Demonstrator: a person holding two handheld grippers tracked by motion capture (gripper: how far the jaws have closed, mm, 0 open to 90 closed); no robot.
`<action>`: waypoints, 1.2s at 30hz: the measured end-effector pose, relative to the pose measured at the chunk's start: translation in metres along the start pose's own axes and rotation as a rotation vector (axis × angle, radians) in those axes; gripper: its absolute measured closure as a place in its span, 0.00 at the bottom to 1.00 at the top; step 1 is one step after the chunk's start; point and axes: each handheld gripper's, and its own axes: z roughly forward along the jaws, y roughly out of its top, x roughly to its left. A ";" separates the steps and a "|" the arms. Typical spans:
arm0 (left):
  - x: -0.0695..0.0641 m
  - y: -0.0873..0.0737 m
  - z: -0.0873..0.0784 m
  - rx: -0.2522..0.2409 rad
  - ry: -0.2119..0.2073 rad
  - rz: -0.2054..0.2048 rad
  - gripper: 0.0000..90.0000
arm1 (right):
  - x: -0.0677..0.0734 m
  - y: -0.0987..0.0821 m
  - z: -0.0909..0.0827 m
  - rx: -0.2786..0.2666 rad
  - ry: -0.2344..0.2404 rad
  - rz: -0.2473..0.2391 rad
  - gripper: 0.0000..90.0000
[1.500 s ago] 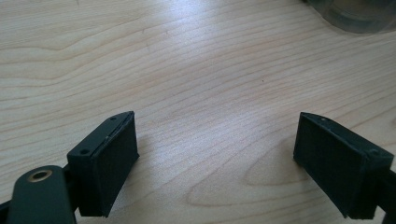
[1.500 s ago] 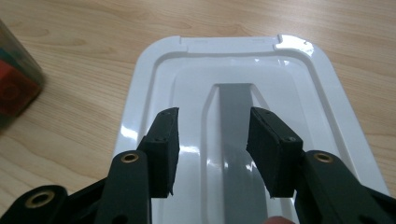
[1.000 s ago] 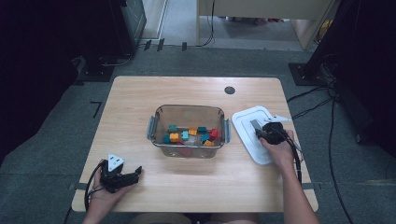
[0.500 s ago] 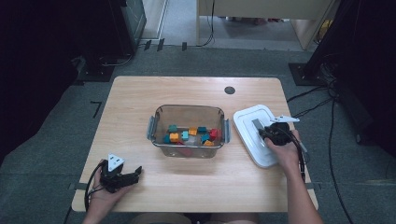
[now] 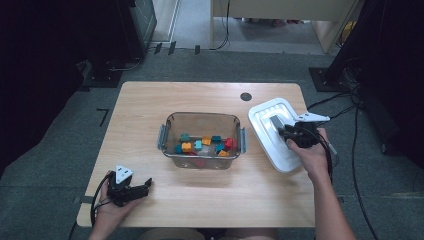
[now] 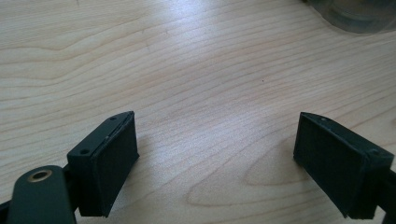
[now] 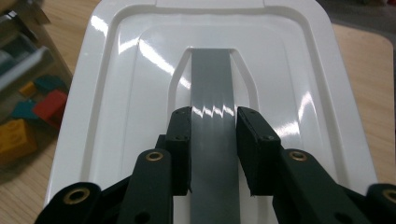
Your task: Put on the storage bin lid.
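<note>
While the right tongs (image 7: 212,151) clamp the grey handle (image 7: 211,88) of the white lid (image 5: 274,131), which sits tilted at the counter's (image 5: 150,110) right side beside the bin (image 5: 201,120) of coloured blocks (image 5: 205,145), keep the grip centred and the lid level during transfer over the bin. The left tongs (image 6: 215,163) rest wide open, empty.

In the high view, the clear container (image 5: 202,140) of coloured blocks (image 5: 205,146) stands at the middle of the surface (image 5: 150,100) and blocks any straight path across the centre. The white lid (image 5: 272,132) takes up the right side, just beside the container. Open wood runs along the upper part of the frame, down the left side and across the bottom strip. A small dark hole (image 5: 245,96) lies upper right.
</note>
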 end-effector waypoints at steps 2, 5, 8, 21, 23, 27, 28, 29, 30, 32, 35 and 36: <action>0.000 0.000 0.000 0.000 0.000 0.000 0.15 | 0.004 0.006 -0.003 -0.014 0.009 -0.010 0.76; 0.000 0.000 0.000 0.000 0.000 0.000 0.15 | 0.012 0.016 -0.007 -0.029 0.040 -0.036 0.76; 0.000 0.000 0.000 0.000 0.000 0.000 0.15 | 0.024 0.027 -0.009 -0.036 0.072 -0.071 0.76; 0.000 0.000 0.000 -0.001 0.000 -0.002 0.15 | 0.084 0.072 0.001 -0.064 0.260 -0.217 0.76; 0.000 0.000 0.000 -0.001 -0.001 -0.002 0.15 | 0.094 0.077 0.006 -0.052 0.288 -0.236 0.76; 0.000 0.000 0.000 -0.001 0.000 0.001 0.15 | 0.116 0.085 0.016 -0.040 0.350 -0.277 0.76; 0.000 0.000 0.000 0.000 -0.001 0.001 0.15 | 0.122 0.087 0.019 -0.037 0.362 -0.303 0.76; 0.000 0.000 0.000 -0.001 -0.001 0.001 0.15 | 0.130 0.089 0.022 -0.029 0.379 -0.321 0.76; 0.000 0.000 0.000 -0.001 -0.001 0.001 0.15 | 0.135 0.090 0.024 -0.024 0.389 -0.331 0.76; 0.000 0.000 0.000 -0.001 -0.001 0.001 0.15 | 0.146 0.093 0.029 -0.012 0.416 -0.368 0.76; 0.000 0.000 0.000 -0.001 -0.002 -0.001 0.15 | 0.161 0.095 0.037 0.012 0.444 -0.412 0.76; 0.000 0.000 0.000 0.000 -0.002 0.000 0.15 | 0.165 0.096 0.039 0.019 0.452 -0.423 0.76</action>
